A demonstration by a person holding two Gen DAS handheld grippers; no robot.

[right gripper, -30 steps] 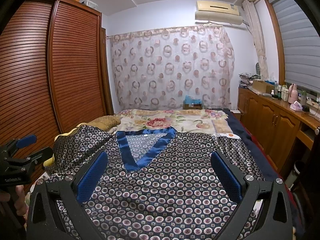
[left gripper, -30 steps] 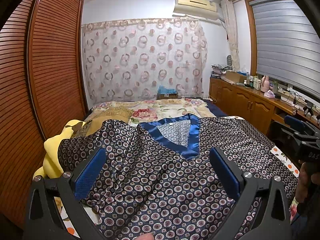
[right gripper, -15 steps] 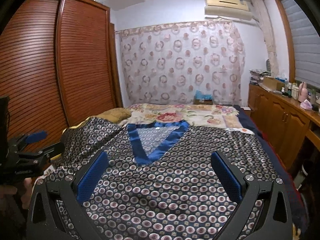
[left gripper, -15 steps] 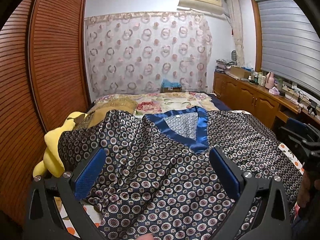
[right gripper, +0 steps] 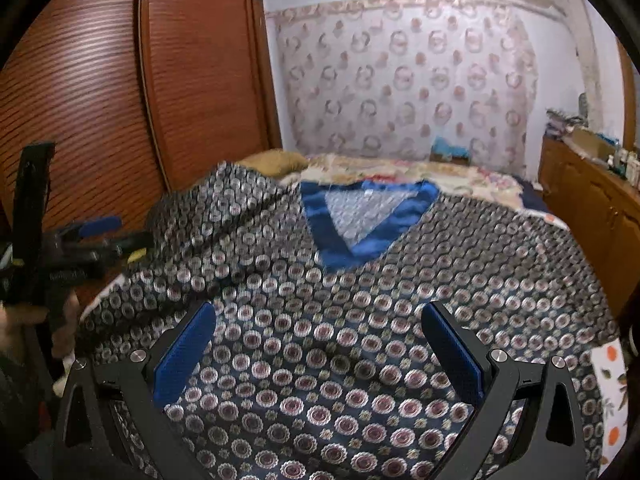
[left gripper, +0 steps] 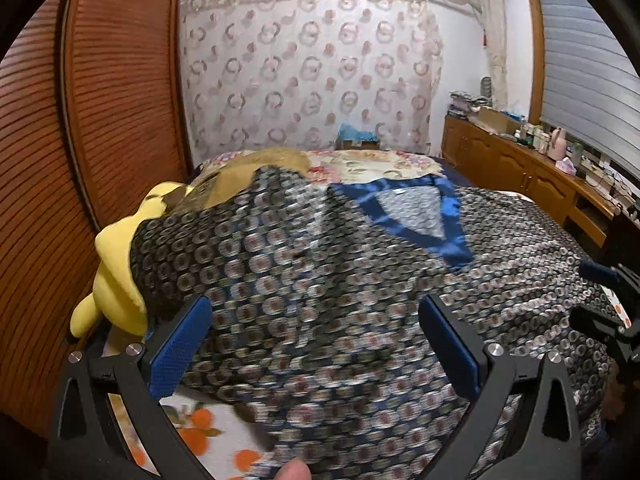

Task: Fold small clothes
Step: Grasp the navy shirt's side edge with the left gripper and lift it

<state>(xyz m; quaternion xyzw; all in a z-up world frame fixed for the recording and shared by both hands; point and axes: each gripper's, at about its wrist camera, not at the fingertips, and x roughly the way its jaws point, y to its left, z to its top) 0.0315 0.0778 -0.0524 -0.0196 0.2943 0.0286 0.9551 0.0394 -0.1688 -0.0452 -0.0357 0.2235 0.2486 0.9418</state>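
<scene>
A dark blue shirt [left gripper: 320, 280] with a round medallion print and a bright blue V-neck collar [left gripper: 416, 216] lies spread on the bed, front up, collar away from me. It also shows in the right wrist view [right gripper: 380, 320], collar [right gripper: 360, 224] at the far side. My left gripper [left gripper: 316, 340] is open and empty, hovering over the shirt's lower left part. My right gripper [right gripper: 318, 344] is open and empty over the shirt's lower middle. Each gripper shows at the edge of the other's view: the right [left gripper: 608, 312], the left [right gripper: 80, 244].
A yellow plush toy [left gripper: 116, 276] lies under the shirt's left sleeve by the wooden wardrobe [left gripper: 80, 160]. The floral bedspread [left gripper: 380, 164] extends behind the shirt. A wooden cabinet [left gripper: 520, 168] with clutter runs along the right wall.
Both grippers have moved lower and left over the shirt, and the views are now motion-blurred. The jaws stay open. The shirt has not moved.
</scene>
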